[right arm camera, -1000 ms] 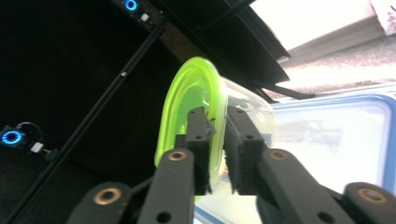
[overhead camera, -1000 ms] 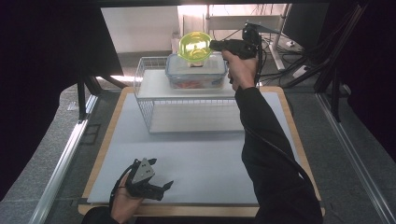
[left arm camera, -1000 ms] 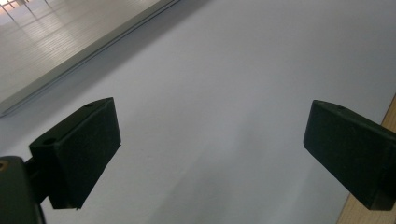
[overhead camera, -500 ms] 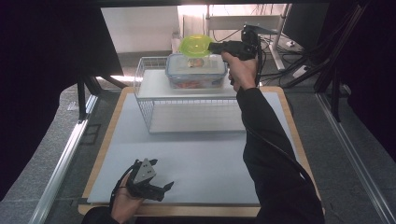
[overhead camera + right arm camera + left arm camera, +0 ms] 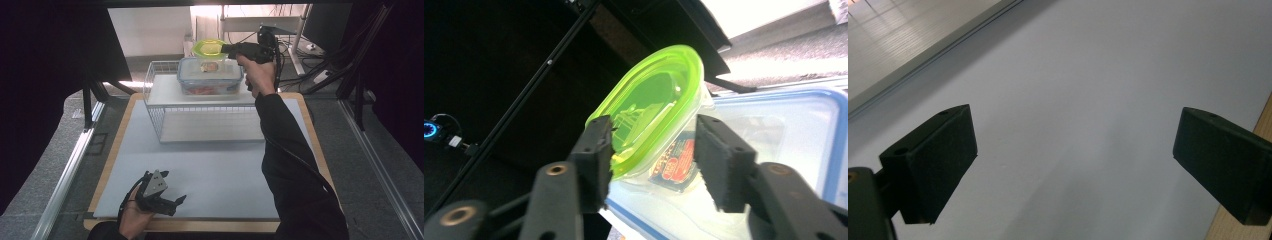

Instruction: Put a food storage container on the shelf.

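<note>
Setting small lime-lidded clear plastic tub [image 5: 210,50] atop blue-rimmed clear food box [image 5: 211,76]. Right gripper [image 5: 651,150] fingers just opening, released around it. Next, probably: withdraw straight back without nudging.

Glossy translucent green plastic lid [image 5: 651,100], clear plastic box [image 5: 211,76], white wire basket [image 5: 165,117], matt mat [image 5: 210,175].
</note>
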The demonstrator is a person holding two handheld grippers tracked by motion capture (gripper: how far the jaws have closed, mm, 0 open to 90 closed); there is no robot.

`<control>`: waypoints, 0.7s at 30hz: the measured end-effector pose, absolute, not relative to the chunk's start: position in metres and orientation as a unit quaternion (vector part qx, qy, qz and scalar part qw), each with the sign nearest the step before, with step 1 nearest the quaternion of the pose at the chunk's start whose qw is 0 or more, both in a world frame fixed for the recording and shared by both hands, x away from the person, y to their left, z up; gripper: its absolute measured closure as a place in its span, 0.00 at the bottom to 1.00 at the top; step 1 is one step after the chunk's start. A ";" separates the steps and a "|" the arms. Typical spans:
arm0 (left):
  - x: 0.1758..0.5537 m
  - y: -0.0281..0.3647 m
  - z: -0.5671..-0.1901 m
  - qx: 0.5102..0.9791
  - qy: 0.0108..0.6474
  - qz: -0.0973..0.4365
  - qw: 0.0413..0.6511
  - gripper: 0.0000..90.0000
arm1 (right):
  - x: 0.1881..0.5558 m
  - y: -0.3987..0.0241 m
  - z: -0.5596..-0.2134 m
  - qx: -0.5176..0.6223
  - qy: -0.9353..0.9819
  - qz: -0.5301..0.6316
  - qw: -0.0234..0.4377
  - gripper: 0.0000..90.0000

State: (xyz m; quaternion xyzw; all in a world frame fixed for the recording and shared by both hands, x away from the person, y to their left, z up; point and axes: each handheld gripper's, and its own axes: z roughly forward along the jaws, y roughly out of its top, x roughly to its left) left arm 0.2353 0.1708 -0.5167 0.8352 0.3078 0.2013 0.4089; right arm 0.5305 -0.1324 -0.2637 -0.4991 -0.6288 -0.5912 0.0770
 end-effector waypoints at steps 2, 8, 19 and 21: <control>0.235 0.171 -0.517 0.835 0.308 0.201 0.409 0.04 | 0.529 -0.133 -0.262 -0.495 -0.632 -0.592 0.067 0.57; 0.235 0.170 -0.517 0.837 0.307 0.201 0.407 0.04 | 0.529 -0.129 -0.260 -0.487 -0.646 -0.585 0.050 0.67; 0.235 0.170 -0.517 0.838 0.306 0.201 0.406 0.04 | 0.528 -0.125 -0.261 -0.482 -0.655 -0.580 0.047 0.61; 0.235 0.170 -0.517 0.837 0.306 0.201 0.406 0.04 | 0.527 -0.127 -0.261 -0.483 -0.656 -0.579 0.042 0.57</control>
